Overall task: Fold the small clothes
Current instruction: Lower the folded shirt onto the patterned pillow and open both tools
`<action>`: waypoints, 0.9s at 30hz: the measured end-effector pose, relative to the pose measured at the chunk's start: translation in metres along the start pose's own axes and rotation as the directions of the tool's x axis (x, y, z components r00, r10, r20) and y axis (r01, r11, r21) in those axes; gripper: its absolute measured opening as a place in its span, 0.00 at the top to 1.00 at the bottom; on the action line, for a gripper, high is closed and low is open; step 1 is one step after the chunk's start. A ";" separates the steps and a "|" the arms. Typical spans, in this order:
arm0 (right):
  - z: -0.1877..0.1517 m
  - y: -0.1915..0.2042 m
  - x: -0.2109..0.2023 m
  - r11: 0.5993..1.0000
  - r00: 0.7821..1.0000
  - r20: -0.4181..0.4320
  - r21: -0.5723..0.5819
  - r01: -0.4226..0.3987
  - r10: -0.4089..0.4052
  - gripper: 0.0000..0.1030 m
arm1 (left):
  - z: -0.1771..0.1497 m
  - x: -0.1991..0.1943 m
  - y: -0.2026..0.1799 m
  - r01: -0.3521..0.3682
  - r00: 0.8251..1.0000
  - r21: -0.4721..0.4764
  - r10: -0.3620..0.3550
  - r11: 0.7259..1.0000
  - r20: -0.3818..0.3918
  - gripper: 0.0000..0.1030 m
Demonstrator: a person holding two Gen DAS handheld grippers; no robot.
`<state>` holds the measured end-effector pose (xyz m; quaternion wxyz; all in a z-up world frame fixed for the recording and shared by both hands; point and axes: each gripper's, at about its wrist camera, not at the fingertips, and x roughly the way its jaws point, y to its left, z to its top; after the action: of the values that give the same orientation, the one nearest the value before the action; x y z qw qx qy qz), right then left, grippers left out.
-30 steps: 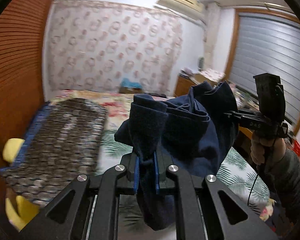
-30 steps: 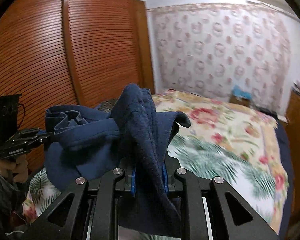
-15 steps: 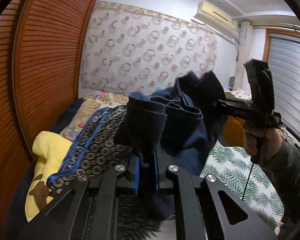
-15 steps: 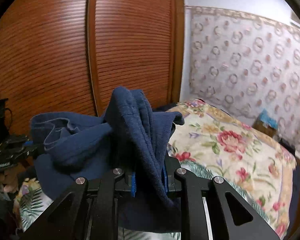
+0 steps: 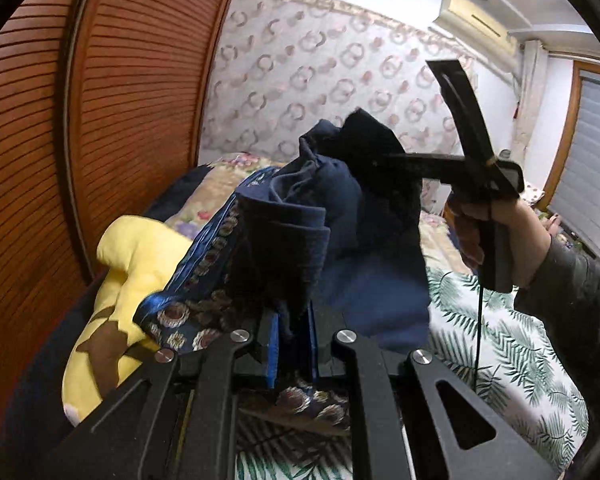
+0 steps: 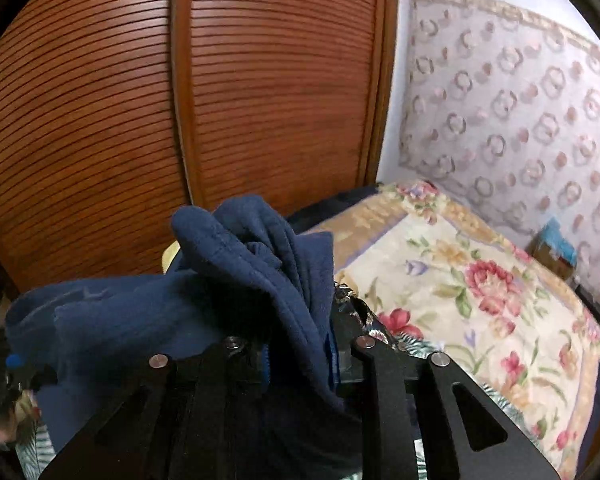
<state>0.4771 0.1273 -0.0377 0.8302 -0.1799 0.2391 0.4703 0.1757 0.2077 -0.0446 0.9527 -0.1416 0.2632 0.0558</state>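
Note:
A small navy blue garment point(image 5: 340, 240) hangs bunched in the air between my two grippers. My left gripper point(image 5: 294, 344) is shut on one edge of it, fabric pinched between the blue pads. My right gripper point(image 6: 298, 360) is shut on another part of the same garment point(image 6: 260, 264). In the left wrist view the right gripper point(image 5: 384, 160) shows at the upper right, held by a hand, with cloth draped over its tips. The grippers are close together, above the left side of the bed.
A bed with a floral and palm-leaf cover point(image 6: 480, 300) lies below. A patterned dark blue blanket point(image 5: 204, 280) and a yellow plush pillow point(image 5: 132, 264) lie at its left side, next to the slatted wooden wardrobe doors point(image 6: 220, 100). A patterned curtain point(image 5: 320, 80) covers the far wall.
Both grippers have swung to the left with the garment, from over the bed's middle toward the wardrobe side. The right gripper has come closer to the left one.

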 end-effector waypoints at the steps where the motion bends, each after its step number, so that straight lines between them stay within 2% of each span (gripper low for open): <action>1: 0.005 0.000 0.006 1.000 1.000 0.000 0.007 0.006 -0.006 0.72 | -0.003 0.000 0.000 -0.009 1.000 -0.001 0.009 1.000 -0.003 0.88; 2: 0.008 -0.001 0.009 1.000 1.000 0.007 0.013 0.010 -0.010 0.65 | -0.005 0.000 0.001 -0.017 1.000 -0.004 0.017 1.000 -0.004 0.88; 7: 0.027 -0.017 0.004 0.993 0.995 0.082 0.101 0.054 -0.062 0.50 | -0.009 -0.001 0.001 -0.030 1.000 -0.021 0.029 0.999 -0.004 0.88; 9: 0.030 -0.017 0.002 0.991 0.990 0.098 0.099 0.094 -0.103 0.48 | -0.009 -0.002 -0.003 -0.041 0.999 -0.011 0.040 0.999 -0.004 0.88; 11: 0.027 -0.013 -0.012 0.989 0.978 0.157 0.085 0.124 -0.136 0.48 | -0.008 -0.002 -0.003 -0.047 0.999 -0.006 0.046 0.999 -0.004 0.88; 13: 0.021 -0.008 -0.028 0.990 0.967 0.219 0.064 0.122 -0.134 0.48 | -0.009 -0.002 -0.004 -0.050 0.999 -0.001 0.050 0.999 -0.004 0.88; 17: 0.005 0.001 -0.027 0.997 0.983 0.167 0.034 0.066 -0.071 0.48 | -0.009 -0.001 -0.005 -0.060 0.998 0.008 0.060 0.998 -0.003 0.88; 20: 0.001 -0.005 -0.008 0.999 0.996 0.080 0.036 0.023 -0.026 0.48 | -0.008 0.000 -0.003 -0.065 0.998 0.002 0.065 0.998 -0.006 0.88; 27: 0.010 -0.026 0.048 0.995 0.998 -0.007 0.075 0.066 -0.066 0.48 | -0.005 -0.002 -0.011 -0.089 0.996 0.033 0.089 0.996 -0.014 0.88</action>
<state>0.5231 0.1531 -0.0549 0.8510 -0.1577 0.2524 0.4328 0.1740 0.1955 -0.0449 0.9494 -0.1147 0.2772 0.0929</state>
